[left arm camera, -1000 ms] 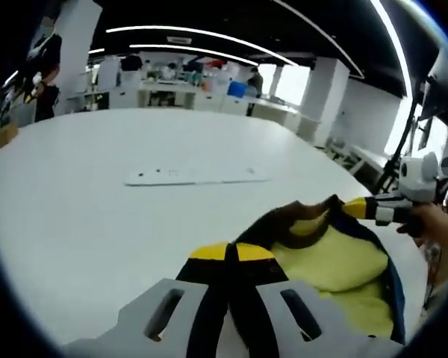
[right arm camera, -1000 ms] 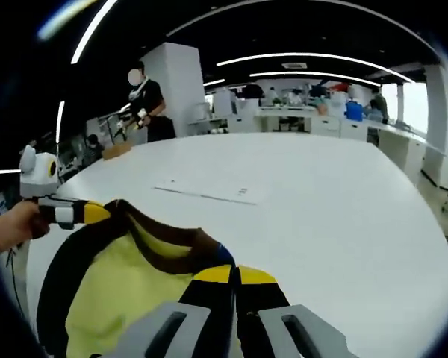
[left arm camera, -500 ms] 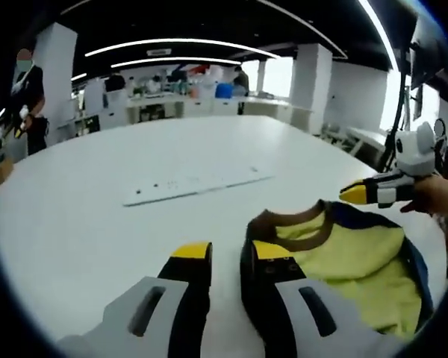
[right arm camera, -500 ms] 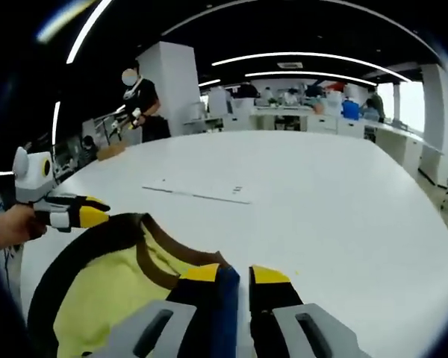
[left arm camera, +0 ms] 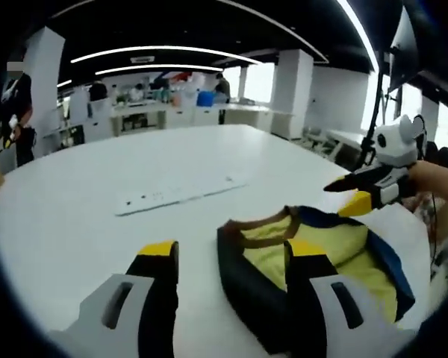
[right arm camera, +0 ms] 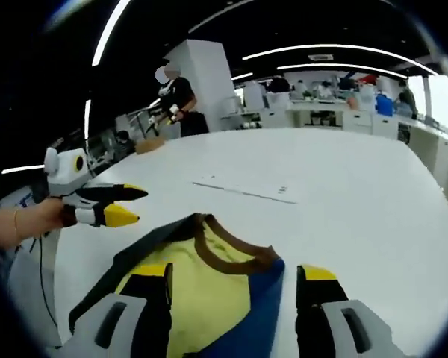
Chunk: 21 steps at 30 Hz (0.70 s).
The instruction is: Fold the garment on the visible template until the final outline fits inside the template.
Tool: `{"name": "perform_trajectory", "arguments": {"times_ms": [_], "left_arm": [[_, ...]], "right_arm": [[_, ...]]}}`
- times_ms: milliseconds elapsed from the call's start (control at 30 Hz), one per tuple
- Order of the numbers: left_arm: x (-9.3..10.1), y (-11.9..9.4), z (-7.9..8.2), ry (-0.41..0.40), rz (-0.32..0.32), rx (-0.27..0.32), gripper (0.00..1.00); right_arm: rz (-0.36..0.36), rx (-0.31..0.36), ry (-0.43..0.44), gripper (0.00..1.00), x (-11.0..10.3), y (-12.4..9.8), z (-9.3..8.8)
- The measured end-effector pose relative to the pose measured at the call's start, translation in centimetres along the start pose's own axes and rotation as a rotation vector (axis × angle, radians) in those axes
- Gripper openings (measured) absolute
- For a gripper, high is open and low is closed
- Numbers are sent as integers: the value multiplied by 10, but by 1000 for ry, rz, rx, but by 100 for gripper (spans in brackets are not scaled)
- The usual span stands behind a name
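On the white table (left arm camera: 75, 216), the garment (left arm camera: 321, 257) is lying at the near edge, a yellow piece with a brown collar and dark navy and blue borders, its collar opening pointing toward the table's middle. Farther out on the table, well apart from the garment, the flat white template (left arm camera: 181, 194) is lying with a few small dark marks on it; it is showing as a thin pale sheet (right arm camera: 246, 190) in the right gripper view. The left gripper (left arm camera: 233, 257) is hovering with its yellow-tipped jaws spread wide, one jaw over bare table and the other over the garment's collar side, gripping nothing. The right gripper (right arm camera: 234, 274) is likewise standing with its jaws wide apart and nothing between them, the garment (right arm camera: 201, 287) lying beneath the gap. In the left gripper view the right gripper (left arm camera: 351, 195) is coming in from the right, held by a hand (left arm camera: 440, 183), its jaws parted just above the garment's far edge. In the right gripper view the left gripper (right arm camera: 127, 205) is appearing at the left, jaws parted, in a hand (right arm camera: 30, 224). A person (right arm camera: 178, 104) is standing beyond the table.
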<state>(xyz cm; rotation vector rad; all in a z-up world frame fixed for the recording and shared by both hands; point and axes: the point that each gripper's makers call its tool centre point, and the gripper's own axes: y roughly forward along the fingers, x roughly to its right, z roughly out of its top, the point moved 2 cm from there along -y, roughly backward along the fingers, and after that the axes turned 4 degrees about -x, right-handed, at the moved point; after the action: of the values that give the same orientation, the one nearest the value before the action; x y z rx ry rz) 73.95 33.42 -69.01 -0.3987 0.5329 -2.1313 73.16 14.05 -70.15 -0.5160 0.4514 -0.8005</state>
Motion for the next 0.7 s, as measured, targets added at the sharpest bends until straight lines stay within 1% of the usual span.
{"name": "perform_trajectory", "arguments": {"times_ms": [33, 67, 133, 200, 233, 267, 333, 433, 567, 700], "left_arm": [[3, -3, -2, 13, -6, -7, 60], [7, -7, -3, 24, -14, -9, 62], [13, -15, -4, 6, -38, -6, 65], [19, -24, -4, 8, -56, 2, 67], [21, -26, -4, 12, -58, 2, 68], [26, -31, -5, 36, -67, 3, 70], [33, -40, -5, 46, -81, 5, 72], [44, -52, -8, 61, -103, 11, 76], [56, -67, -13, 88, -129, 10, 78], [67, -81, -18, 79, -154, 17, 80]], "right_arm": [[8, -2, -8, 73, -4, -3, 0], [29, -16, -33, 75, -11, -7, -2], [49, -42, -74, 80, -20, -15, -7], [71, -65, -108, 83, -29, -22, -13], [75, -67, -110, 83, -32, -25, -14], [88, -63, -113, 83, -34, -27, -15], [117, -62, -94, 82, -40, -33, -20], [136, -63, -109, 84, -47, -44, -28], [178, -74, -121, 86, -61, -59, -40], [193, -92, -147, 88, -72, -71, -50]]}}
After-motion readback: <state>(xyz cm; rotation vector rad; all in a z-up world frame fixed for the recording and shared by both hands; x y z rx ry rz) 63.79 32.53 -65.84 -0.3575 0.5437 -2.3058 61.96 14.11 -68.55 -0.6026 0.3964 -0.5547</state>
